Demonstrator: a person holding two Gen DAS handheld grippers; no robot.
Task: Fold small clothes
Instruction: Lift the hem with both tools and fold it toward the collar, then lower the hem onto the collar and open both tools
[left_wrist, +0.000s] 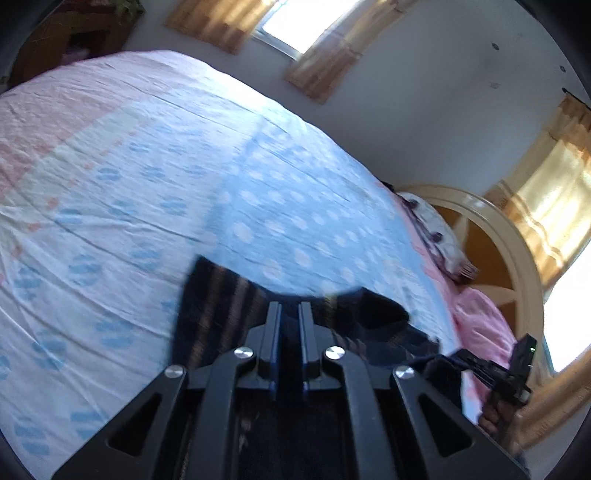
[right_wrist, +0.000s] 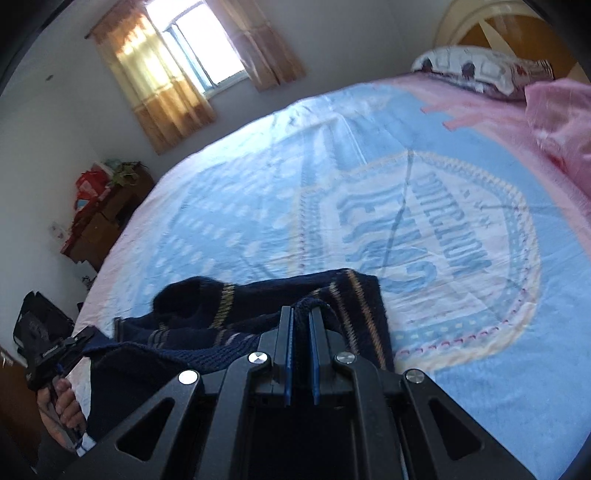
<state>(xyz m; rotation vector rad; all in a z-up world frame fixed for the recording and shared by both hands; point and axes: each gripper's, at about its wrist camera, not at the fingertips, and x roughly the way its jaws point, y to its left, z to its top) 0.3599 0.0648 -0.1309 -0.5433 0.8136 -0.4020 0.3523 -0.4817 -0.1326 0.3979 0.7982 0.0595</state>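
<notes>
A dark navy knitted garment with tan stripes lies bunched on the bed near its front edge; it also shows in the right wrist view. My left gripper is shut on the garment's edge, with the jaws nearly together. My right gripper is shut on a rolled knit edge of the same garment. The right gripper appears in the left wrist view, and the left gripper in the right wrist view, each clamped on an end of the garment.
The bed is covered by a light blue, white and pink sheet. Pillows and a pink blanket lie by the headboard. A cluttered wooden cabinet stands beside the bed. Curtained windows are in the wall.
</notes>
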